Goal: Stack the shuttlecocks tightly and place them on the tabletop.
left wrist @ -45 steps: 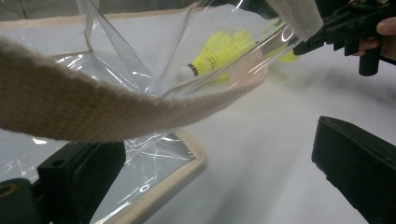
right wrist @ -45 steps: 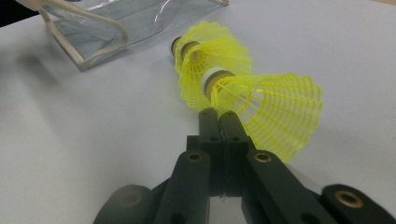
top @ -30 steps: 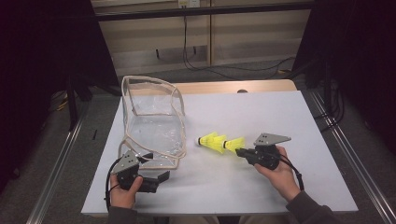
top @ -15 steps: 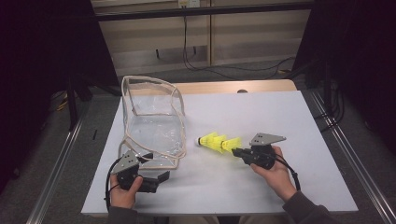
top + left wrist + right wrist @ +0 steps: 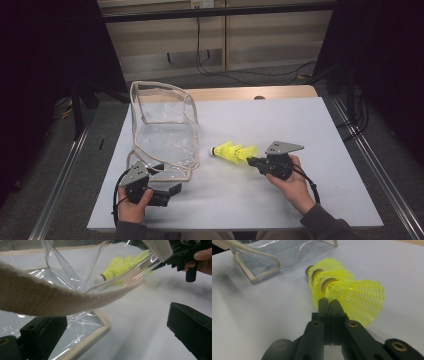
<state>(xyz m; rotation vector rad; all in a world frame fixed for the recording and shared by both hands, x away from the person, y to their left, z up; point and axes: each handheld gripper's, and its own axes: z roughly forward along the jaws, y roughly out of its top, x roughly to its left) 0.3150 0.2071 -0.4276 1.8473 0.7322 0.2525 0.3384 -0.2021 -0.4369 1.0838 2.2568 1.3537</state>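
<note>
Your right gripper (image 5: 253,161) has its jaws pinched on the mesh skirt of a nested stack of yellow plastic shuttlecocks (image 5: 231,151), held low over the white table (image 5: 280,120). Their long axis runs cork-first toward the clear plastic pouch with cream fabric trim (image 5: 165,131), just beside them. Your left gripper (image 5: 172,190), jaws wide, sits at the pouch's near rim.

white table (image 5: 320,120), clear pouch (image 5: 165,135) (cloth-edged) left, yellow shuttlecocks (image 5: 232,151) beside it
</note>
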